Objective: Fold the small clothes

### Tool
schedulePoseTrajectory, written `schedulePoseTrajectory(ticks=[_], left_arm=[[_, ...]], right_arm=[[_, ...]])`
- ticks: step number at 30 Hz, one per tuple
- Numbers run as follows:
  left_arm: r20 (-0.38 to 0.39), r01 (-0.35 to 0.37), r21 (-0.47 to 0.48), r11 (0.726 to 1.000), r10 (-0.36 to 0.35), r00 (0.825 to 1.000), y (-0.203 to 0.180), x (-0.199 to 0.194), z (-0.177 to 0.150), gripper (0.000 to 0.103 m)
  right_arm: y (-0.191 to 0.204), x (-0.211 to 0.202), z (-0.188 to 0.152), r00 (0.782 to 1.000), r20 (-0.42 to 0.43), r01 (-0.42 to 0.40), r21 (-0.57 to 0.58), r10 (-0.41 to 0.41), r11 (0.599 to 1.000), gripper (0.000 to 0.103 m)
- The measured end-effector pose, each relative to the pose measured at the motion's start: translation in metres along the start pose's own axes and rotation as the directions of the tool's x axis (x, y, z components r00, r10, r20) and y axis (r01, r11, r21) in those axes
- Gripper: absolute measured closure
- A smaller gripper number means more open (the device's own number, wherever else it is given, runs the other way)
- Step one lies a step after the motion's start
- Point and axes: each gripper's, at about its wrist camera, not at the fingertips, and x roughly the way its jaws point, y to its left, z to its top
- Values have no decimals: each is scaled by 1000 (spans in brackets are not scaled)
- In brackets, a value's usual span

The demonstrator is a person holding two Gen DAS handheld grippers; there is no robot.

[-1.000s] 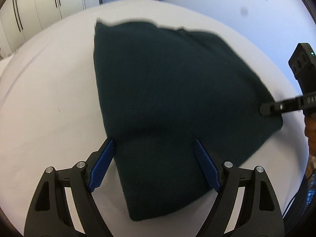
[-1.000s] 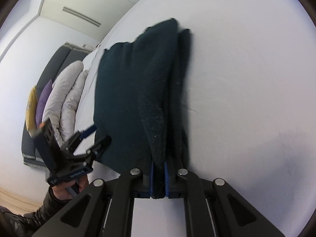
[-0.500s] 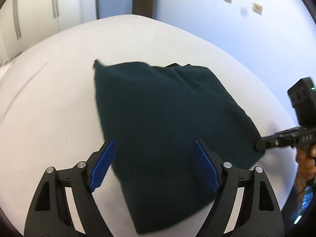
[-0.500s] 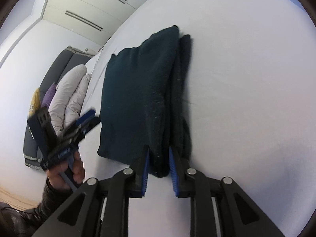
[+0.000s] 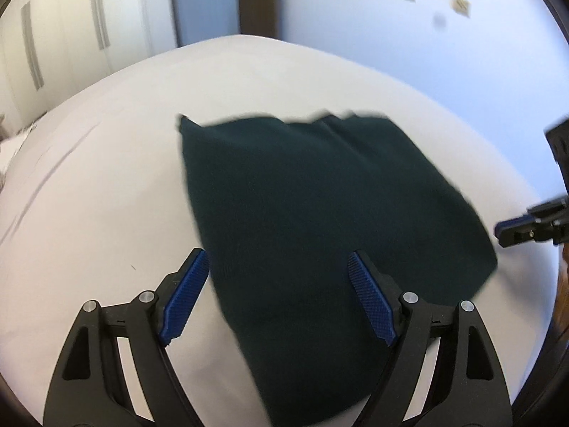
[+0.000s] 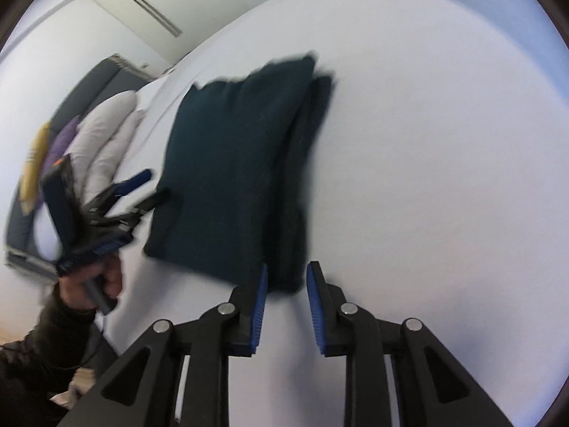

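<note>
Garment: a dark green folded cloth (image 5: 320, 220) lies flat on my white bed (image 5: 106, 178), in several layers; the stacked edges show along its right side in the right wrist view.

Garment position: near the middle of the bed, with bare sheet on all visible sides.

My left gripper (image 5: 277, 299): jaws stand wide and hold nothing. The blue pads (image 5: 185, 299) hang above the near corner of the cloth without touching it. The left pad is over bare sheet just beside the cloth's left edge; the right pad is over the cloth itself.

My right gripper (image 6: 284, 299): jaws are narrow and opening. The near folded edge of the cloth sits just ahead of the gap between the pads; the pads do not press on it, so nothing is gripped.

Right gripper seen from the left wrist: its tip is at the right border, just beside the cloth's right corner and clear of it.

Left gripper seen from the right wrist: blurred, at the left, near the cloth's left edge, held by my hand (image 6: 103, 281) in a dark sleeve (image 6: 39, 348).

Surroundings: white pillows (image 6: 106, 135) and purple and yellow cushions (image 6: 53, 146) at the head of the bed; white wardrobe doors (image 5: 71, 35) beyond its far end.

Image quality: motion blur softens the cloth's outline in both views.
</note>
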Motion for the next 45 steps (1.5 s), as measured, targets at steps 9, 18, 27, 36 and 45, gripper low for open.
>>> schedulePoseTrajectory(ticks=[9, 18, 27, 36, 45], left_arm=[[-23, -61, 27, 998, 61, 998, -7, 54, 62, 22], [-69, 40, -174, 984, -52, 996, 21, 84, 52, 3], [-28, 47, -247, 968, -56, 998, 18, 71, 51, 4], [-52, 53, -271, 961, -70, 996, 10, 90, 47, 0], [72, 20, -311, 950, 2, 997, 13, 47, 43, 0]], right_arm=[[48, 38, 100, 992, 65, -107, -77, 112, 991, 77], [-6, 98, 137, 986, 78, -154, 88, 147, 984, 100], [-23, 56, 116, 957, 221, -228, 168, 189, 959, 75], [22, 91, 103, 959, 85, -275, 55, 270, 960, 57], [-32, 38, 67, 944, 260, -259, 200, 204, 945, 43]])
